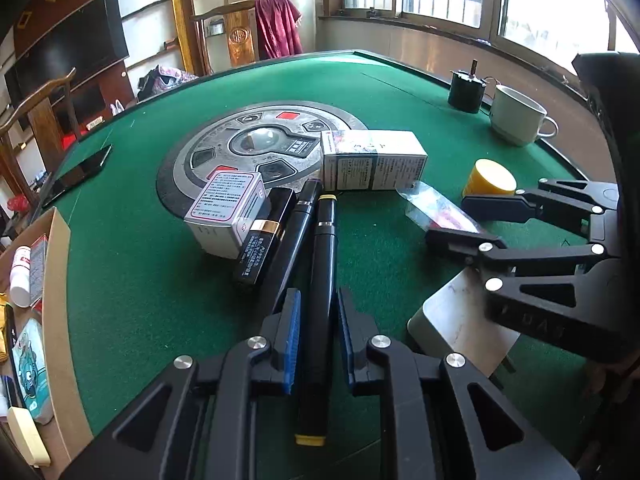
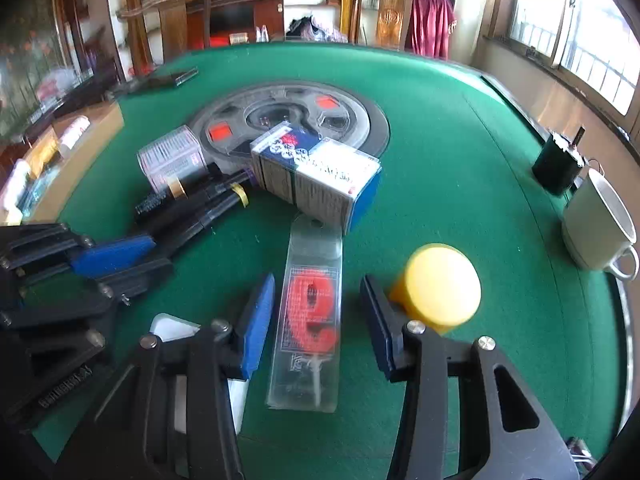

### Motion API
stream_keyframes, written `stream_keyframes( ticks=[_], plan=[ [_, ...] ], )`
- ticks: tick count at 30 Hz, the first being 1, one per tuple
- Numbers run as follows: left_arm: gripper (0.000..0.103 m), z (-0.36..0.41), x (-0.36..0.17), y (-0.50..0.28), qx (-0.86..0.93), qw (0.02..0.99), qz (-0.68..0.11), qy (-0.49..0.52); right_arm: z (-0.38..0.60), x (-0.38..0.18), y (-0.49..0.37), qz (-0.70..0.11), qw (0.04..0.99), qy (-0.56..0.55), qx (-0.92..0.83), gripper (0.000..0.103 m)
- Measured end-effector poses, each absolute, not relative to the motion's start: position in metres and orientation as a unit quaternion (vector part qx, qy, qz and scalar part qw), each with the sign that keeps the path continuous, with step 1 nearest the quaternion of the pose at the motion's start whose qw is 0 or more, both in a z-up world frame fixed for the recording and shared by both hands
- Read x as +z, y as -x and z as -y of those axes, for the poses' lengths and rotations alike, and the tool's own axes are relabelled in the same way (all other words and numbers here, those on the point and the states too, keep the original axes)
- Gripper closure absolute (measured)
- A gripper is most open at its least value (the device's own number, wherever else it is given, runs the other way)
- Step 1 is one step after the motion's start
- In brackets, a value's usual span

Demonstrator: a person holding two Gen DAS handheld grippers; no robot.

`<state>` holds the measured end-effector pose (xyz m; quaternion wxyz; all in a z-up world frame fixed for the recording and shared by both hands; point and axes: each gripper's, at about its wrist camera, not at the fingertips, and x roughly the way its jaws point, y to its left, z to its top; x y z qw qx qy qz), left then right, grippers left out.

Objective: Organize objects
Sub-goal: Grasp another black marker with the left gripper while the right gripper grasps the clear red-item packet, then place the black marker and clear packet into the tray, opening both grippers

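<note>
My left gripper (image 1: 318,312) is open, its jaws on either side of a black marker with yellow ends (image 1: 320,300) lying on the green felt table (image 1: 132,264). Beside it lie a second black marker (image 1: 294,232), a black-and-gold lipstick tube (image 1: 262,240), a pink-labelled box (image 1: 224,212) and a white carton (image 1: 372,160). My right gripper (image 2: 318,316) is open, its jaws on either side of a clear packet with red contents (image 2: 310,320). A yellow cylinder (image 2: 440,288) stands just right of it.
A cardboard box (image 1: 56,280) with several items sits at the table's left edge. A white mug (image 1: 516,116) and a black motor (image 1: 466,90) stand at the far right. A phone (image 1: 80,174) lies far left. A white block (image 1: 460,320) lies near both grippers.
</note>
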<state>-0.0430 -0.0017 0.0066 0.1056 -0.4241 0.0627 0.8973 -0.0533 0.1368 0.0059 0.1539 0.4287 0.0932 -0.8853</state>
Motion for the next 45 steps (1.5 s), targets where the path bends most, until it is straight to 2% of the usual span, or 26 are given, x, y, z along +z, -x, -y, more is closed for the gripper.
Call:
stream_keyframes(
  ticks=[1, 3, 4, 6, 10, 28, 45],
  plan=[
    [0.086, 0.002, 0.007, 0.043, 0.897, 0.106, -0.061, 0.424, -0.138, 0.005, 0.053, -0.098, 0.153, -0.427, -0.886, 0.060],
    [0.088, 0.003, 0.007, 0.043, 0.898, 0.106, -0.059, 0.424, -0.136, 0.003, 0.051, -0.105, 0.154, -0.424, -0.886, 0.075],
    [0.090, 0.004, 0.007, 0.042, 0.898, 0.108, -0.055, 0.424, -0.134, 0.002, 0.049, -0.113, 0.152, -0.422, -0.887, 0.077],
    [0.090, 0.008, 0.007, 0.042, 0.899, 0.104, -0.043, 0.423, -0.133, 0.002, 0.049, -0.110, 0.148, -0.420, -0.889, 0.077],
    [0.090, 0.016, 0.013, 0.039, 0.906, 0.111, -0.012, 0.409, -0.149, 0.010, 0.050, -0.048, 0.165, -0.417, -0.892, 0.077],
    [0.090, 0.047, 0.043, 0.005, 0.925, 0.111, 0.055, 0.359, -0.159, 0.040, 0.034, 0.110, 0.232, -0.376, -0.890, 0.077],
    [0.090, 0.156, 0.080, -0.068, 0.946, 0.047, 0.132, 0.292, -0.028, 0.071, -0.008, 0.060, 0.352, -0.386, -0.851, 0.076]
  ],
)
